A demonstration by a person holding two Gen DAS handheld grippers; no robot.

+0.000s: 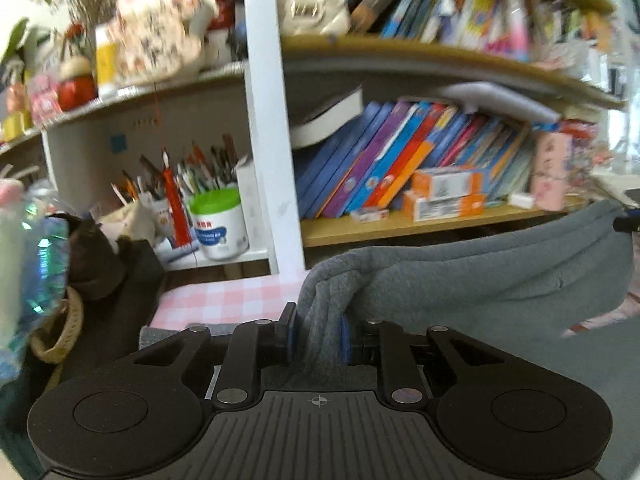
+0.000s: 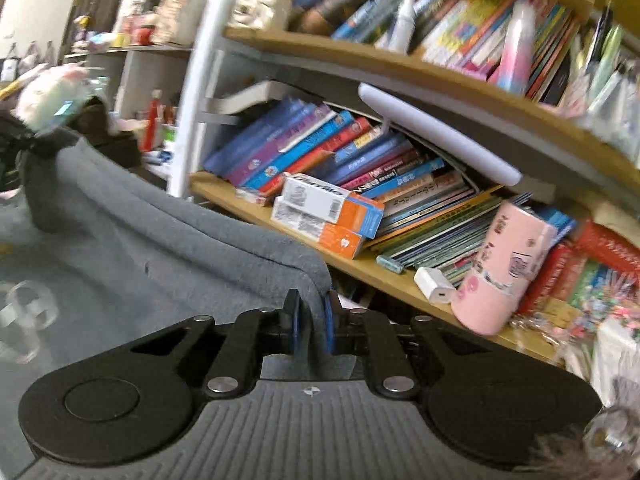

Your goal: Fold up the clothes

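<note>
- The left tool (image 1: 318, 338) is clamped on a bunched fold of the grey garment (image 1: 480, 276), the blue pads pressing thick gathered cloth between them.
- The right tool (image 2: 312, 330) pinches a thinner edge of the same garment (image 2: 160, 236), its pads nearly together.
- The garment is a soft grey fleece-like knit, hanging between the two tools with its top edge lifted and sagging in the middle; its lower part lies over the bench.
- A pink-and-white checked cloth (image 1: 224, 300) covers the bench below the garment.
- A white tub with a green lid (image 1: 220, 224) sits on the lower white shelf; beside it stands a holder crammed with pens and pencils (image 1: 184, 172), too many and too blurred to count.
- Two orange-and-white boxes (image 2: 328, 220) are stacked on the wooden shelf (image 2: 360, 268) before a row of leaning books.
- One pink printed cup (image 2: 504, 268) stands near a small white charger (image 2: 434, 290).
</note>
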